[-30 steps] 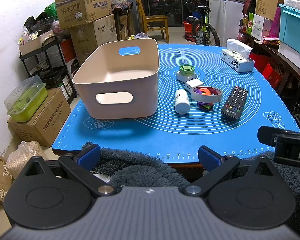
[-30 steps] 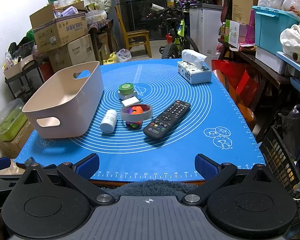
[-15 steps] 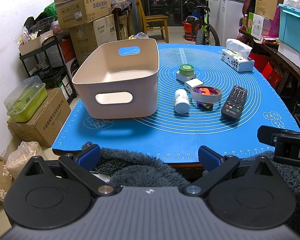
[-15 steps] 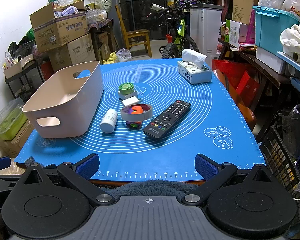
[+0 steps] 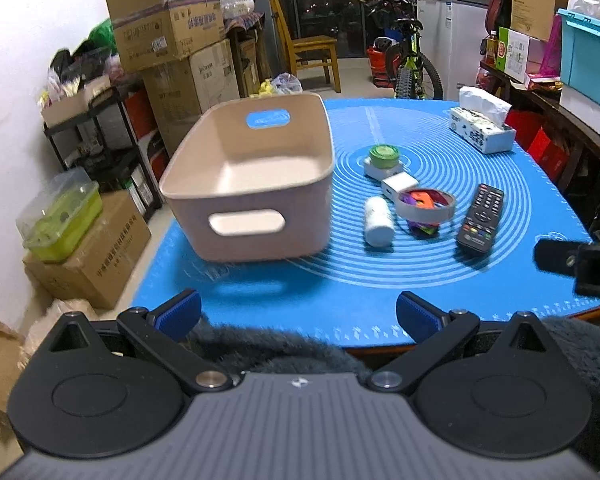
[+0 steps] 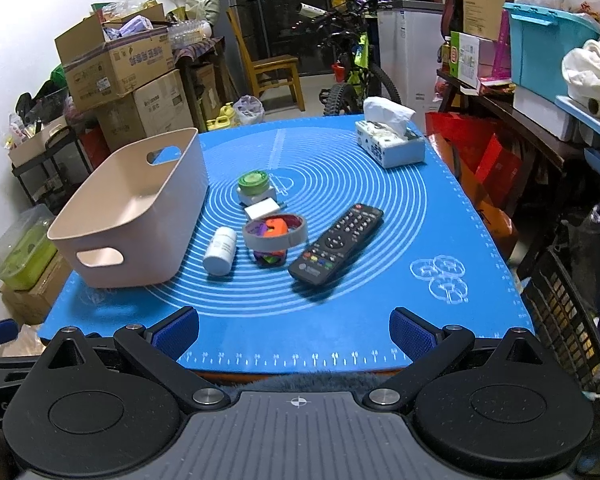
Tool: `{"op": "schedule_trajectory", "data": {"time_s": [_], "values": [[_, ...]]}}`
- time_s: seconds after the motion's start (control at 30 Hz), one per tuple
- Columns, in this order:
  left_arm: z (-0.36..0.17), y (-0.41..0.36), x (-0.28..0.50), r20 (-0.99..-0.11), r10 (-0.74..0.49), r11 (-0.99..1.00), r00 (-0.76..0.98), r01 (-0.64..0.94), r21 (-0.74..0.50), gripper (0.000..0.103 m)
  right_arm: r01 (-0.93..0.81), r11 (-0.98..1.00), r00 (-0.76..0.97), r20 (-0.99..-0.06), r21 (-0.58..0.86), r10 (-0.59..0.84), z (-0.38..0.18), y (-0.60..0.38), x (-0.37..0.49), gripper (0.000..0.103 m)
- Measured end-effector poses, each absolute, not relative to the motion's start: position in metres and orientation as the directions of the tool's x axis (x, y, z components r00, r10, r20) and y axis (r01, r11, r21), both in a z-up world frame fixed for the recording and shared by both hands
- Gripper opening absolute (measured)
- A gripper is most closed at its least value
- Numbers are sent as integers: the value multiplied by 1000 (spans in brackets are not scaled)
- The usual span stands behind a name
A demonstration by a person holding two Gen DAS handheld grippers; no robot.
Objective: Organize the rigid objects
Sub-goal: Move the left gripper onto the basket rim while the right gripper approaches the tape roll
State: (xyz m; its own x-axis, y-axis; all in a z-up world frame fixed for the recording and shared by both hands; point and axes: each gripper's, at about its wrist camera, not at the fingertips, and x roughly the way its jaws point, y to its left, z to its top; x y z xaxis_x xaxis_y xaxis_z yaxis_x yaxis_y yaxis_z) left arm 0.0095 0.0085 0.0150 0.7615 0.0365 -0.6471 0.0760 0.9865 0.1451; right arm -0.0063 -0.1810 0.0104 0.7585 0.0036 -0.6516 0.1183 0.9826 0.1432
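Blue ringed mat point(image 6: 400, 240) covers the table amid stacked cardboard boxes point(image 6: 120, 68).

bright indoor light, fisheye-warped edges, left view slightly blurred.

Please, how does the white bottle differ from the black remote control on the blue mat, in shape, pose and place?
The white bottle is a round cylinder lying on its side; the black remote control is a flat, long slab lying face up, with its buttons showing. The bottle is plain white and lies next to the beige bin; the remote is dark and lies farther from it. Both rest on the blue mat, untouched by either claw.
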Motion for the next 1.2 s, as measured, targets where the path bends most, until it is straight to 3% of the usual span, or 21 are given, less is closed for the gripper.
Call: {"op": "schedule_trajectory", "data": {"time_s": [0.6,0.9,1.2], "values": [[38,71,114,-684,81,989,725,28,147,102,73,989,818,-576,129,15,47,-182,82,101],[33,107,173,-726,136,987,674,-32,155,102,26,996,806,-591,86,30,33,-166,141,99],[17,129,216,-765,121,993,633,-89,83,102,-33,998,748,-662,47,55,-7,-155,185,95]]}}
